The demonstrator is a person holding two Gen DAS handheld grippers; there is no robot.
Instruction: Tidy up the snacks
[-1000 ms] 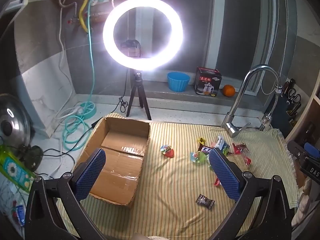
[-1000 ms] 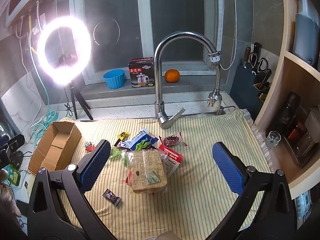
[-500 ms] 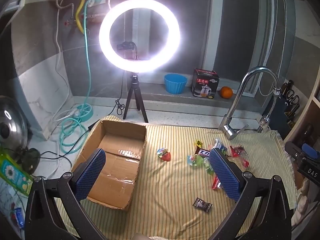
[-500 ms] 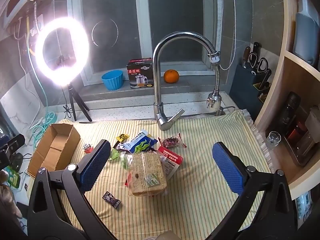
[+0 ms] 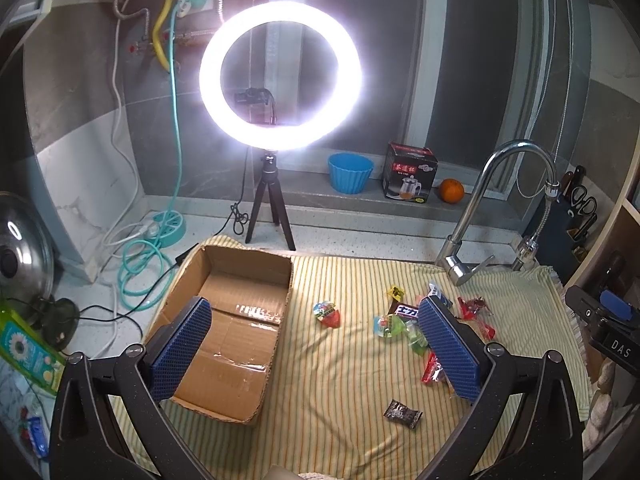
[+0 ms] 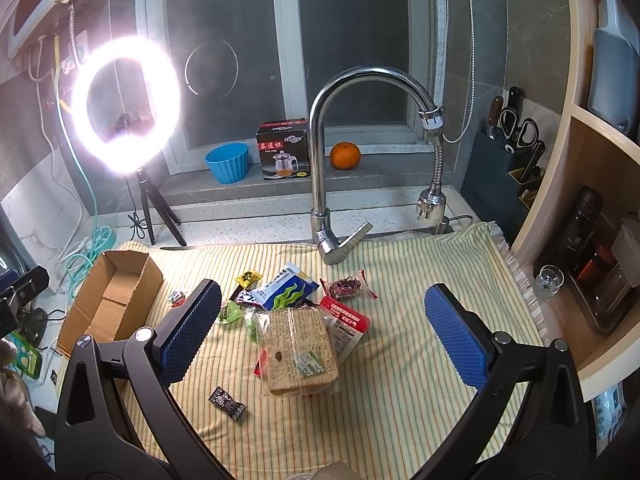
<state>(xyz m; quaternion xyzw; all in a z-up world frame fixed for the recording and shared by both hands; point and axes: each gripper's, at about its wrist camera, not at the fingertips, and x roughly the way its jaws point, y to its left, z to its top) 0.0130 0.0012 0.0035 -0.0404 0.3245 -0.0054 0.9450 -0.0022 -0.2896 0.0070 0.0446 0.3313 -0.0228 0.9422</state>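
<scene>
the snacks [image 6: 296,320] lie in a loose heap on the striped cloth, just ahead of the right tool [image 6: 322,330] and a little toward its left finger, the wrapped bread slab [image 6: 298,350] nearest. the cardboard box [image 5: 228,332] sits empty ahead of the left tool [image 5: 316,346], partly behind its left finger. both tools hang above the surface with jaws wide, holding nothing. nothing looks sorted yet; i'd say this is the approach to a first pick. next the right tool would need to drop over the bread, straddle it and close.
</scene>
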